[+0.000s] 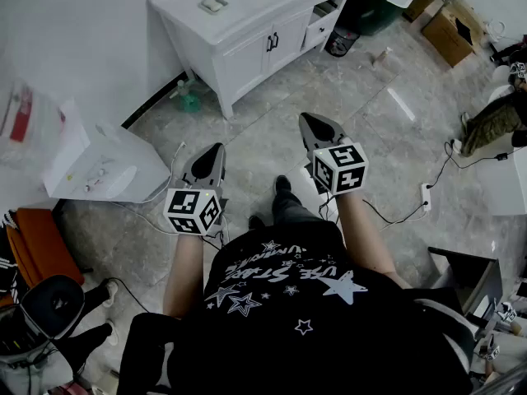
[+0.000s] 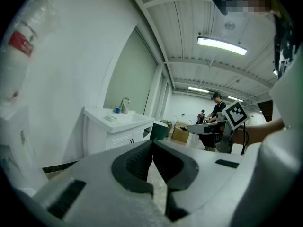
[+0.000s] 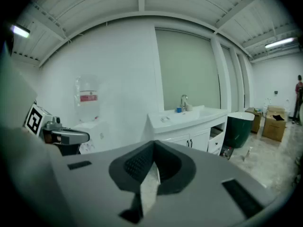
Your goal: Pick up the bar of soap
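The bar of soap (image 1: 212, 4) is a small pale block on the top of the white vanity cabinet (image 1: 247, 48) at the far end of the floor. It also shows as a small shape, the soap (image 2: 110, 118) in the left gripper view and the soap (image 3: 164, 119) in the right gripper view, left of the faucet (image 3: 183, 101). My left gripper (image 1: 217, 147) and right gripper (image 1: 305, 118) are held side by side in the air, well short of the cabinet. Both point toward it, tips together, nothing between them: left gripper (image 2: 152, 143), right gripper (image 3: 153, 144).
A white floor appliance (image 1: 99, 164) stands to the left with a bagged bottle (image 1: 25, 122) above it. A dark green bin (image 1: 368, 11) sits right of the vanity and cardboard boxes (image 1: 454, 31) further right. Cables and a power strip (image 1: 426, 196) lie on the tiles. A person (image 2: 216, 109) stands in the distance.
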The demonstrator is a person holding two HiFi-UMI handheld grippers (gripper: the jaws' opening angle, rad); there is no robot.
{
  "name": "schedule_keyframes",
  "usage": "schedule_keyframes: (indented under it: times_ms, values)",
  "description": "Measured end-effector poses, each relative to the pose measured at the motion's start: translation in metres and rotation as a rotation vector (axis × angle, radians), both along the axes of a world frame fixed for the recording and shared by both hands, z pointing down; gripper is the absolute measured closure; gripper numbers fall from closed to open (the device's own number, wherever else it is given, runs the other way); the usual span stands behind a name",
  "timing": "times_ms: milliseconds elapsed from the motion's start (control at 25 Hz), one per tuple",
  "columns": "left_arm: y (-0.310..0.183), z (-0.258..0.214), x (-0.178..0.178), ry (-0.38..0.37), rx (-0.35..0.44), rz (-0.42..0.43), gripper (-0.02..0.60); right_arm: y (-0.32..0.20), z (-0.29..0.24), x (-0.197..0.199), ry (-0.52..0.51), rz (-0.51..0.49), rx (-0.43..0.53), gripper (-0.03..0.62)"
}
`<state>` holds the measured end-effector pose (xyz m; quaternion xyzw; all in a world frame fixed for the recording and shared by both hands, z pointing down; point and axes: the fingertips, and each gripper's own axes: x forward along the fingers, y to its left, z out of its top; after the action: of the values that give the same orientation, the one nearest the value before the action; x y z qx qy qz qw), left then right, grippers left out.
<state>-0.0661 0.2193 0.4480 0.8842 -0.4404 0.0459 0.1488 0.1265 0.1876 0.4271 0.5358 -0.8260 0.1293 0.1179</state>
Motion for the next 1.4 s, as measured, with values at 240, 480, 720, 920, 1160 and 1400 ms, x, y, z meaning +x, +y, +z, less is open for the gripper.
schedule_keyframes:
  times_ms: [240, 480, 720, 920, 1160, 1400]
  values:
    - [-0.002, -0.008, 0.001, -0.015, 0.028, 0.013, 0.571, 0.001, 0.000, -0.001, -0.004, 0.002, 0.005, 0.589]
    - [0.002, -0.007, -0.003, -0.003, 0.030, 0.003, 0.572, 0.005, 0.009, -0.007, -0.006, -0.008, -0.010, 0.589]
    - [0.014, -0.001, -0.015, 0.018, -0.005, -0.029, 0.571, 0.007, 0.010, -0.007, -0.031, -0.003, -0.018, 0.589]
    - [0.012, -0.003, -0.024, 0.025, 0.002, -0.053, 0.571, 0.005, 0.009, -0.007, -0.072, 0.005, -0.025, 0.588]
    - [0.003, 0.004, -0.020, 0.012, -0.007, -0.058, 0.571, -0.009, 0.022, -0.010, -0.097, -0.018, -0.060, 0.401]
    - [-0.025, 0.010, -0.017, -0.008, -0.029, -0.072, 0.572, -0.048, 0.040, -0.015, -0.119, -0.057, -0.118, 0.339]
